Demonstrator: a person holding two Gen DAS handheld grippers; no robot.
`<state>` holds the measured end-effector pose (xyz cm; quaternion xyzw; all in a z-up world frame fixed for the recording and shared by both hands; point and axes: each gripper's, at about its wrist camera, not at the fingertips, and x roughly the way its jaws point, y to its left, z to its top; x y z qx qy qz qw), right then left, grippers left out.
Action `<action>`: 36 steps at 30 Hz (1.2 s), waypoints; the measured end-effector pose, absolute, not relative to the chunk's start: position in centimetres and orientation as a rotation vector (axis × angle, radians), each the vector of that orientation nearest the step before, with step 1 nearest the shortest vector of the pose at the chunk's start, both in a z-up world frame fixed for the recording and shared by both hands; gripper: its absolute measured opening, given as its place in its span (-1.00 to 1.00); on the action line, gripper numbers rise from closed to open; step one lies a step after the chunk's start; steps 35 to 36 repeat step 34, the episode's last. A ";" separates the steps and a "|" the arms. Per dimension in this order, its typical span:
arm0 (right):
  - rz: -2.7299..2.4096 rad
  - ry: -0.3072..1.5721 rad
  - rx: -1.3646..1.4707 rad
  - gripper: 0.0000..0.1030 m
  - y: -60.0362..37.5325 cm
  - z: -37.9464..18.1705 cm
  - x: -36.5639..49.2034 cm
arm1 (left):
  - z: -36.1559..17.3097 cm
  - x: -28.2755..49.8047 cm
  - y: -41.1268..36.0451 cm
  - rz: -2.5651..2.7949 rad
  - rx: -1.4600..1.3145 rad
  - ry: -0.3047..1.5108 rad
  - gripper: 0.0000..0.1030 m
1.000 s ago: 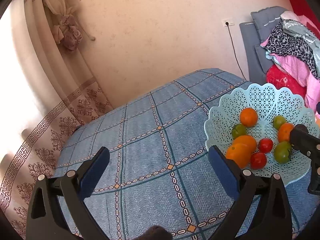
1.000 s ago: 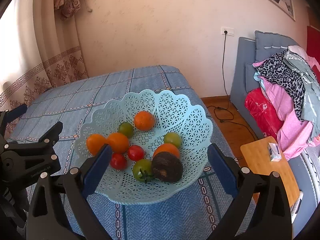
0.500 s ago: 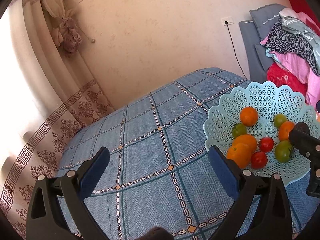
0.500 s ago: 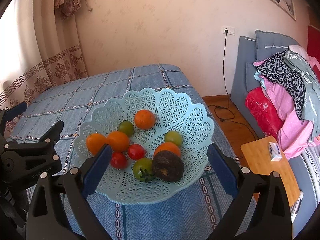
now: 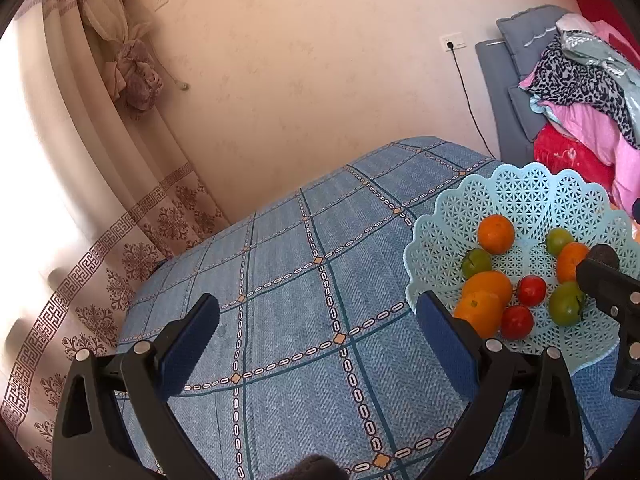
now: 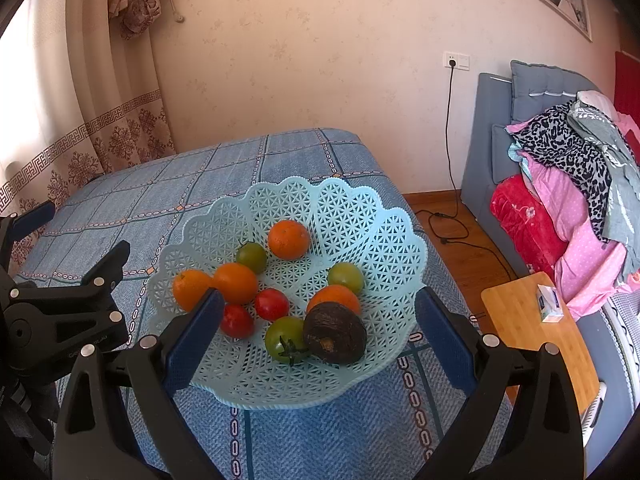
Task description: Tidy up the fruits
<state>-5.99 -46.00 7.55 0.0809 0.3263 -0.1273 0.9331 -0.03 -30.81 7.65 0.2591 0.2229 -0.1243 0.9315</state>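
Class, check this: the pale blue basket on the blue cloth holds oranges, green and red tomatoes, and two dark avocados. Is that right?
Not quite. The basket holds only one dark avocado, beside a green tomato, as the right wrist view shows. The oranges and the red and green tomatoes are as stated.

The basket (image 6: 344, 208) looks like matt openwork plastic (pale blue) on a coarse woven tablecloth (image 6: 132, 200).

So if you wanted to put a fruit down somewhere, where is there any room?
The blue cloth left of the basket is bare as far as the curtain. Inside the basket, the far wall behind the top orange is free. Its near middle is crowded: tomatoes, oranges and the avocado lie packed together.
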 end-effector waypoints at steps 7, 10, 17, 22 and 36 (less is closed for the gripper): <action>-0.261 0.667 0.163 0.89 -46.0 7.6 -6.0 | 7.7 0.0 -31.0 -0.255 0.534 0.455 0.91; -0.261 0.666 0.164 0.89 -46.0 7.5 -6.0 | 7.7 0.0 -31.0 -0.255 0.534 0.452 0.91; -0.260 0.666 0.161 0.89 -46.0 7.6 -6.0 | 7.7 -0.1 -31.0 -0.253 0.534 0.446 0.91; -0.260 0.666 0.161 0.89 -46.0 7.6 -6.0 | 7.7 -0.2 -30.9 -0.251 0.537 0.440 0.91; -0.261 0.664 0.161 0.89 -45.9 7.7 -6.0 | 7.8 -0.1 -30.6 -0.235 0.527 0.453 0.91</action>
